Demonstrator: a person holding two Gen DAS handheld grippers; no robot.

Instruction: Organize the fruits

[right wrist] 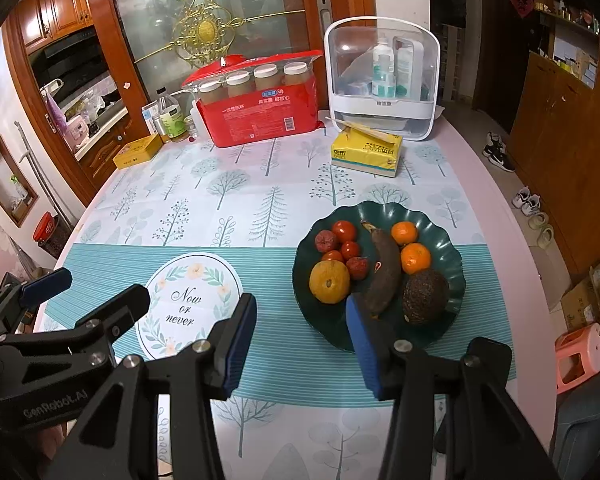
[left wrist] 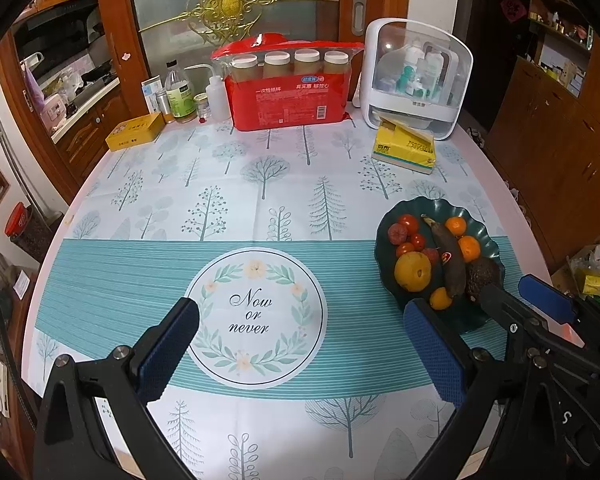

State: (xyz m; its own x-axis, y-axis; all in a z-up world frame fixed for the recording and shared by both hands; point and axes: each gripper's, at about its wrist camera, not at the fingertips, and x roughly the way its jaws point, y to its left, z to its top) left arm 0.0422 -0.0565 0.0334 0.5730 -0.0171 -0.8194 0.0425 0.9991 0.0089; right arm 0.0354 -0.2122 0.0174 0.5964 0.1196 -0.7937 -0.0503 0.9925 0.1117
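Note:
A dark green scalloped plate sits at the right of the table and also shows in the left wrist view. It holds a blackened banana, a yellow orange, an avocado, tangerines, tomatoes and small red fruits. My right gripper is open and empty, just in front of the plate's near left rim. My left gripper is open and empty over the round "Now or never" print.
At the back stand a red pack of paper cups with jars, a white storage box, a yellow tissue pack, a yellow tin and bottles. The table edge curves down the right side.

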